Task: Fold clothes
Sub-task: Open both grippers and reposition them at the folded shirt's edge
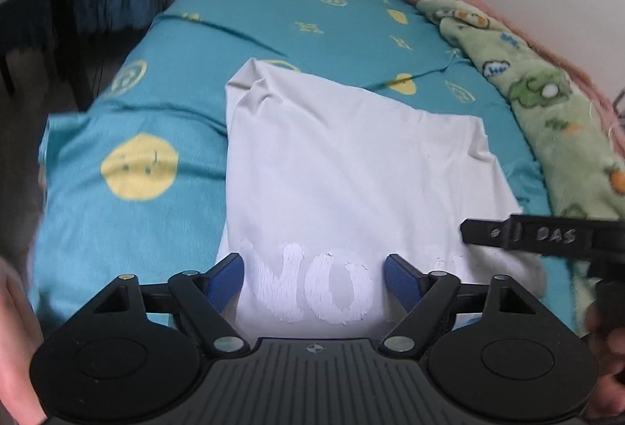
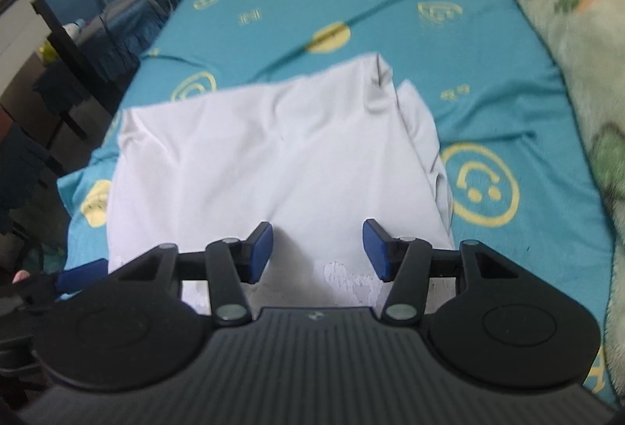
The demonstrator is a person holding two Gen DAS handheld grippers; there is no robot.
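- At the far left, beyond the bed's edge, dark furniture (image 1: 66, 11) and a blue-draped piece stand blurred; I cannot tell what they are.
- The teal bedsheet (image 1: 164, 104), printed with yellow smiley faces, covers the bed and carries the work.
- The left gripper (image 1: 314, 276) hovers low over the near edge of the garment, its blue pads spread wide apart, nothing between them.
- The white T-shirt (image 1: 336, 159) lies in the middle of the sheet, already narrowed to a rough rectangle; raised white lettering (image 1: 312, 284) sits at its near end, just under the left gripper.
- In the right wrist view, a sleeve or side panel appears tucked in along the shirt's right edge, with creases at the far right corner.
- The right gripper (image 2: 318, 249) is over the near right part of the shirt, pads also parted and holding no cloth.
- A green cartoon-print fleece blanket (image 1: 547, 104) runs along the right side of the bed, well clear of the shirt.
- Judgement: the side folds look done, and the lengthwise fold is in hand. The next move likely calls for both grippers to pinch the two near corners evenly and carry them to the far edge, keeping the tucked side from slipping out.
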